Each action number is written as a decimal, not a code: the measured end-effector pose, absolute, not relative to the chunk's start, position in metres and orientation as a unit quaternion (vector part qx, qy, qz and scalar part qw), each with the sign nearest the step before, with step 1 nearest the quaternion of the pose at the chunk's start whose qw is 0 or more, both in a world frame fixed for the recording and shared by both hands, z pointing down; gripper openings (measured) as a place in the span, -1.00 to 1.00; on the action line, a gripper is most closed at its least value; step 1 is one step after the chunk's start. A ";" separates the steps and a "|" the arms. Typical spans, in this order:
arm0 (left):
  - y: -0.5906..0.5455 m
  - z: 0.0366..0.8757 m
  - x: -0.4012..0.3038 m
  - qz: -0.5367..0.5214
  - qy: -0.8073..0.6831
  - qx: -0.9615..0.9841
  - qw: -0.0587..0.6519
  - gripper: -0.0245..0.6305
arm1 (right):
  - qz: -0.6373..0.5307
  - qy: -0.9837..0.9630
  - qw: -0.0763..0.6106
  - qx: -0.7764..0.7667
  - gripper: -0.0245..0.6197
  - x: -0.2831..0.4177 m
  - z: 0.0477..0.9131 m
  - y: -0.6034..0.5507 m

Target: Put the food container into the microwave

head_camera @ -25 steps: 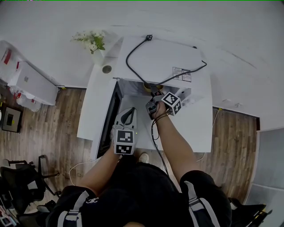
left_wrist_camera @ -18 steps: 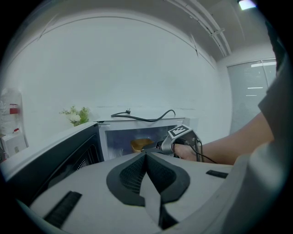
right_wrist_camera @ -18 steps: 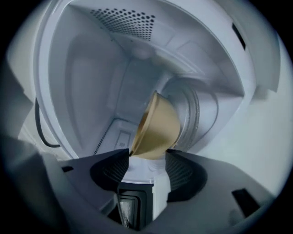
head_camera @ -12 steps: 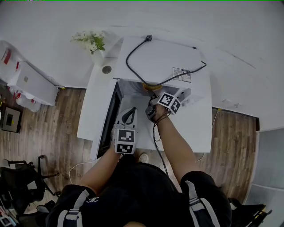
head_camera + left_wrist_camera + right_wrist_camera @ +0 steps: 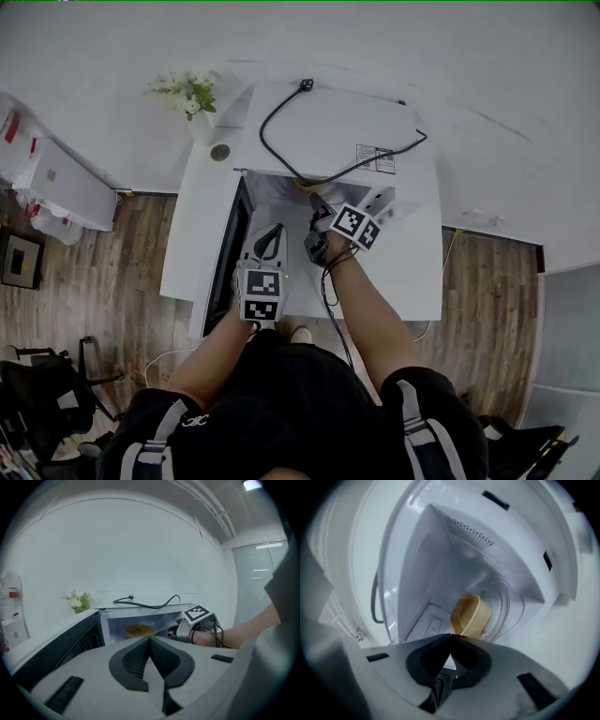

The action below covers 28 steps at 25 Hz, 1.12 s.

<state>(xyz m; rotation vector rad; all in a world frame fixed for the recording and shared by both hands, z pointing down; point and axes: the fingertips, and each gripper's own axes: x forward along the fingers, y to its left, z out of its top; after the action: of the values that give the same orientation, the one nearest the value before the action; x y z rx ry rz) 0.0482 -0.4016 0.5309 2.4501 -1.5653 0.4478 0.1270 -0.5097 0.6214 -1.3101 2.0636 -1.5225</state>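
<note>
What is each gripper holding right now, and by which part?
Nothing is held. The left gripper and right gripper both have their jaws together and empty. The food container sits inside the microwave, beyond the right tips.

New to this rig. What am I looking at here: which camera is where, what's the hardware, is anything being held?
No robot: a person holds a two-jaw gripper in each hand. The head view is from a camera on the person's head, looking steeply down. The other two come from cameras riding on each gripper, looking along its jaws.

A white microwave stands on a white counter, its door open to the left, a black cord on top, flowers beside it. The yellow food container sits inside. The right gripper reaches into the cavity, jaws together, the container just past its tips; whether they touch I cannot tell. The left gripper hangs before the open door, jaws together, holding nothing.
</note>
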 end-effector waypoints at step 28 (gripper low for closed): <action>-0.394 0.505 0.096 0.128 -0.492 0.857 0.085 -0.89 | -0.059 0.793 -0.010 -0.606 -0.93 0.211 0.473 -0.385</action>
<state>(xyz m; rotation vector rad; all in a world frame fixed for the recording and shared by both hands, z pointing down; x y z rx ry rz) 0.0964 -0.3940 0.5052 2.5549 -1.4674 0.3831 0.2114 -0.3849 0.4728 -1.9160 2.5078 -0.1856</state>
